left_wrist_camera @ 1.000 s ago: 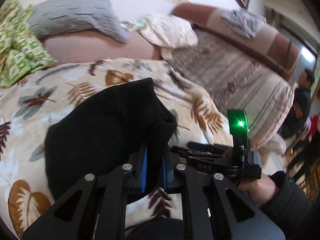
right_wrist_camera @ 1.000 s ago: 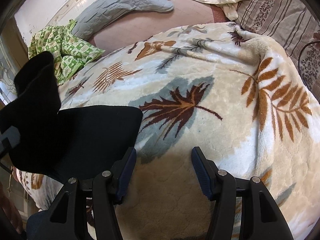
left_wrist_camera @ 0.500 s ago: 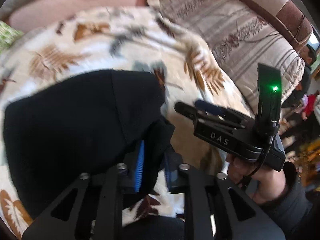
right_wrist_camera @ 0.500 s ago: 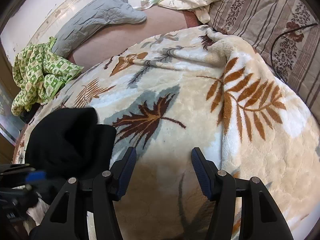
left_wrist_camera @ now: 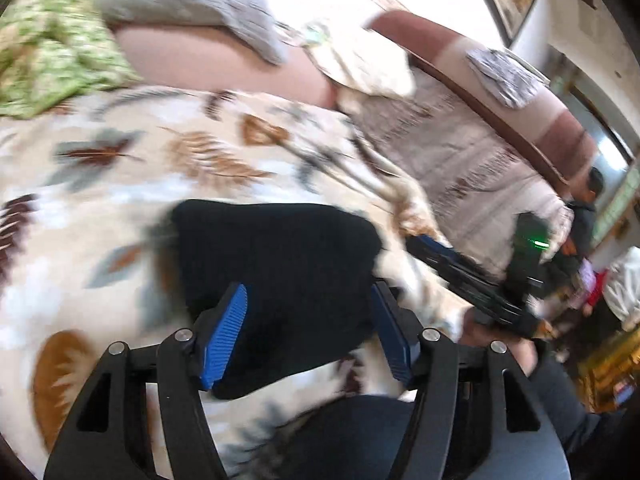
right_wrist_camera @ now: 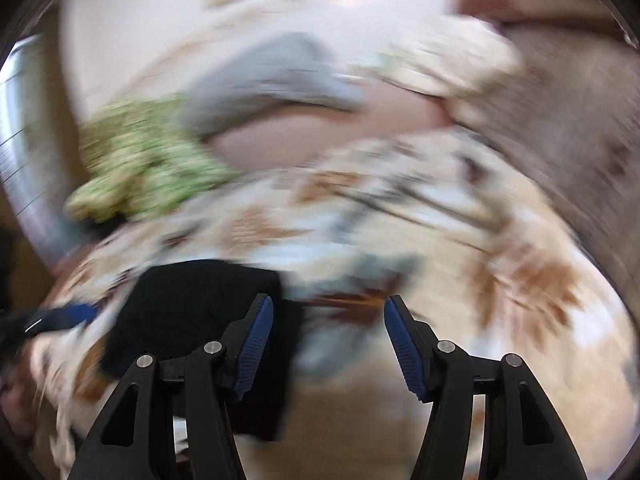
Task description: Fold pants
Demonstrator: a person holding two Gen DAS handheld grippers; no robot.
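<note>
Above folded pants, opening left hand-held gripper.

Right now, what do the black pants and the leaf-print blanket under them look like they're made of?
Black pants: seemingly a soft, matte knit or fleece; the folded bundle shows rounded edges and no shine, though blur hides any weave. Leaf-print blanket: probably plush fleece; its surface looks thick and fuzzy, puckering into soft ridges. Motion blur leaves both uncertain.
</note>
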